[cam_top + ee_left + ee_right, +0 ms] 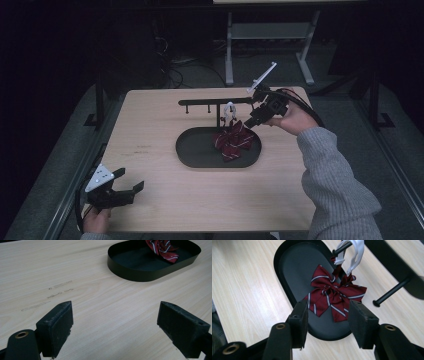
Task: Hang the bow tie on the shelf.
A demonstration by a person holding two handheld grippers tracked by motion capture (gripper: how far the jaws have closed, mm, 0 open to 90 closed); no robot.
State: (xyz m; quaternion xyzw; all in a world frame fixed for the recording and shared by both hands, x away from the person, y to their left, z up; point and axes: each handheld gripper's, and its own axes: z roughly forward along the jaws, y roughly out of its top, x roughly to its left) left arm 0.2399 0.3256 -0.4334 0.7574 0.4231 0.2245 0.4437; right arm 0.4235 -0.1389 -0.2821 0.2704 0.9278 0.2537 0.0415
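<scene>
Over the black oval metal tray (287,270), the dark red striped bow tie (332,296) hangs by its white strap (357,252) from a peg of the black rack (215,102), draping onto the tray, so the right gripper (328,320) hovers half-open just short of it, while the left gripper (115,325) idles wide over the bench (150,130).

Left hand (96,220) low at the near left corner, just a bit of it showing past the edge. Left gripper (131,191) held level, pointing toward the middle, grey three-cornered plate on top. Jaws spread wide, nothing between the pads (61,327).

Right arm in a grey knit sleeve (335,185), reaching forward from the near right, elbow bent, forearm angling inward. Right hand (295,119) wrapped around the gripper body from behind. Right gripper (248,123) tilted down and to the left, cable trailing off behind the wrist. Jaws parted, pads (359,322) not pressing on anything.
</scene>
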